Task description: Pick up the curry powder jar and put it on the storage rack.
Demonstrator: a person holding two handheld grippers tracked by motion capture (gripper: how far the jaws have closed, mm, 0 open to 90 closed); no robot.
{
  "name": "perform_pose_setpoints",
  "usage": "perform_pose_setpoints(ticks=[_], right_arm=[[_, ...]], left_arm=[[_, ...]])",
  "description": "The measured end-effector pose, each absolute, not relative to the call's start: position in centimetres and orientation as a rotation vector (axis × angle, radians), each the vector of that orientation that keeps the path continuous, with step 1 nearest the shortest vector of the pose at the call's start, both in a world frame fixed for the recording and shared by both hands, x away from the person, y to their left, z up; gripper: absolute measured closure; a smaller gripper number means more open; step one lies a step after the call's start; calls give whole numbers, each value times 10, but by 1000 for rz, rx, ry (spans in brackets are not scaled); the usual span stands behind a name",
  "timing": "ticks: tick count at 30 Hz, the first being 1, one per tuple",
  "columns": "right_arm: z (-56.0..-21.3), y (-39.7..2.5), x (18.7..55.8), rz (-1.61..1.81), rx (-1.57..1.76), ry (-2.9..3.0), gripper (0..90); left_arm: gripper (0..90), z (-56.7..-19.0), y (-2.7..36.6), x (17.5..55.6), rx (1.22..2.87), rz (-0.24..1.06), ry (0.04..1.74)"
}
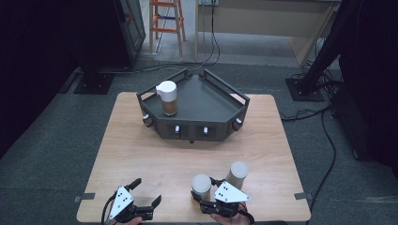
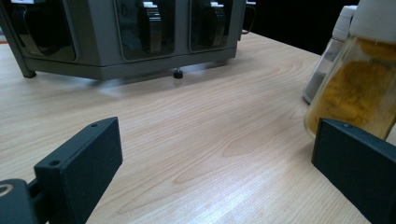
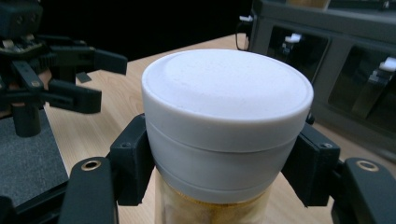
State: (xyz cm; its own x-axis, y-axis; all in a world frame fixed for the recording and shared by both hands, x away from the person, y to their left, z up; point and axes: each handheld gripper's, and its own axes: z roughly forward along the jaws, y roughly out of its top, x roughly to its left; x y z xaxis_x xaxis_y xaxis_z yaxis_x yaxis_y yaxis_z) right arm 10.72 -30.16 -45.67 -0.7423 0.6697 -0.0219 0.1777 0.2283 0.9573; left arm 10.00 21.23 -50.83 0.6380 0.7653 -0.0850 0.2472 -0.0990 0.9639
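Jar [image 1: 201,185] with white cap and yellow-brown powder stands upright on the counter [image 1: 141,154], near the front edge, right of centre. Right tongs [image 1: 205,197] are clenched on it: in the right gripper view both jaws press the sides of the cap [image 3: 227,93] just under its rim, glass body [image 3: 187,210] showing below. A hand [image 1: 230,219] holds that tool from the bottom edge of the high view.

Second jar [image 1: 237,174], same white cap, stands just beside the first, slightly farther back and to the right; cannot tell whether the two touch. In the left gripper view it looks to hold greyish contents [image 2: 324,70].

Left tongs [image 1: 148,192] are released, jaws spread wide, nothing between them, low over bare wood near the front-left of the counter, well apart from the gripped jar. Left gripper view looks along the wood toward the rack, gripped jar [image 2: 359,88] at the right edge behind one jaw.

Dark corner-shaped rack [image 1: 225,122] sits at the back-centre of the counter, small white-tipped holders along its front faces. Third jar [image 1: 167,97], white cap and brown contents, stands upright on the rack's top tray at the left corner.
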Motion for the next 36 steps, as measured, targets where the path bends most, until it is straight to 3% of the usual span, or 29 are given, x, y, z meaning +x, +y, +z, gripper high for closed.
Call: perform_pose_setpoints(ticks=[16,36], right_arm=[[-393,-303,137,1553,692,2089,338],[-317,-283,223,1441,755,2052,338]], left_arm=[[17,-508,212,101,1660,534,846],[17,-509,213,101,1660,530,849]])
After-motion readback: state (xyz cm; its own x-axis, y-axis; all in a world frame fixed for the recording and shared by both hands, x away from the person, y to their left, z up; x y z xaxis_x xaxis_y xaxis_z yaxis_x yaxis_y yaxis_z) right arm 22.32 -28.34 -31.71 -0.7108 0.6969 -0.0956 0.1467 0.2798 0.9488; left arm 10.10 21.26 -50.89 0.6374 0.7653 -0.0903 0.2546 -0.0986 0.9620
